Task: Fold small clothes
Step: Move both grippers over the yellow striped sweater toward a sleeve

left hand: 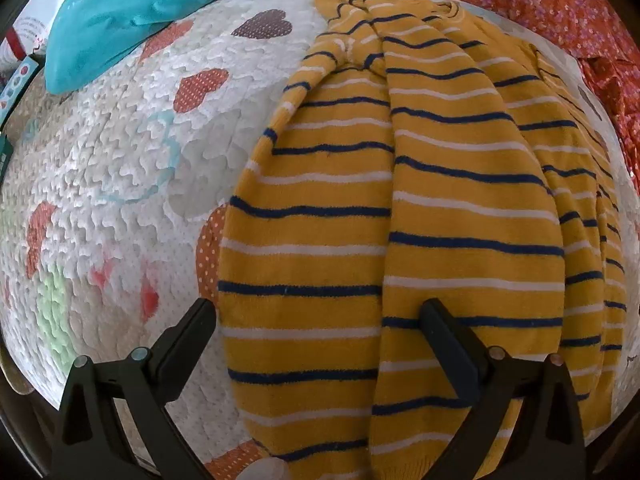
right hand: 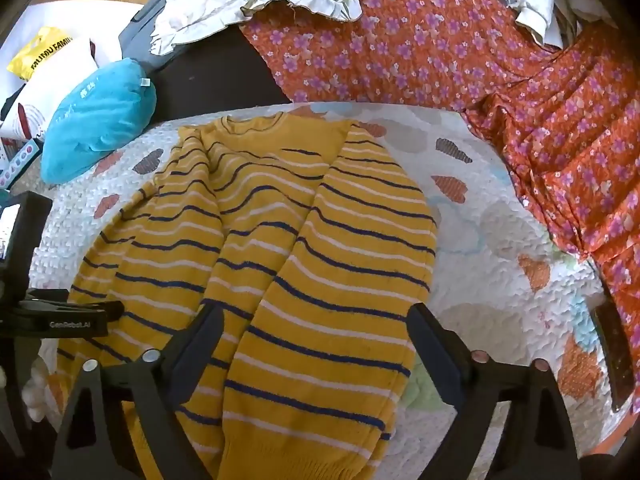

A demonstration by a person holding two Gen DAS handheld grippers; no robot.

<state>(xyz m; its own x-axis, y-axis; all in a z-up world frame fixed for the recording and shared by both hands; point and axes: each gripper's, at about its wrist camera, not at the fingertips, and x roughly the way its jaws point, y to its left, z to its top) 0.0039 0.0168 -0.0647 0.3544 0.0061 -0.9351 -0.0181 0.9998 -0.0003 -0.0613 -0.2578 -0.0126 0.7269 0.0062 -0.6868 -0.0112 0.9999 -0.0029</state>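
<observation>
At the bottom of the left wrist view, the left gripper (left hand: 320,320) is spread wide, its tips resting at the hem end of the yellow striped sweater (left hand: 392,208) and pinching nothing. At the bottom of the right wrist view, the right gripper (right hand: 316,324) is likewise spread wide over the hem end, holding nothing.

The sweater (right hand: 280,248) lies in the centre of both frames on the heart-print quilt (left hand: 120,160), collar toward the top, both sleeves folded lengthwise over the body.

Risk: the folded sleeves lie loose. A pinch that takes only the top layer would probably drag a sleeve off the body and undo the fold. The textured quilt may also be caught together with the hem.

Further up, a teal cushion (right hand: 96,120) sits at upper left and an orange floral cloth (right hand: 520,100) at upper right.

The hem is cut off by the lower frame edge. Whether the tips touch the fabric cannot be determined. The left gripper body at the left edge of the right wrist view is partly cropped.
</observation>
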